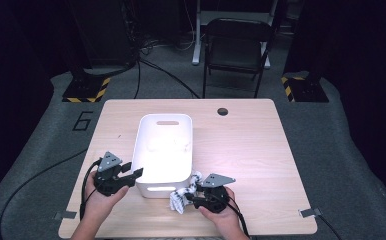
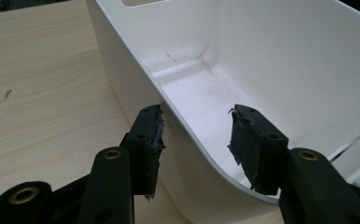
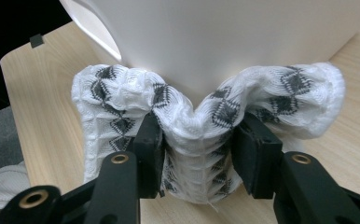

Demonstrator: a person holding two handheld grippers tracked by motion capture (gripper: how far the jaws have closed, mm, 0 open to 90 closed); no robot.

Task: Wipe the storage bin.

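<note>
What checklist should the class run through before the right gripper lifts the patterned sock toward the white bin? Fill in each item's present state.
1. Right gripper has the sock between its jaws, fabric bunched against both pads: ok.
2. Grip firm enough to lift: cannot tell.
3. Left gripper straddles the corner wall of the white bin, ready to steady it: ok.
4. Left pads pressing on that wall: not ok; a gap shows at the inner pad.
5. Bin floor free for the sock: ok where the left gripper view shows it.
6. Sock off the table: not ok.
</note>
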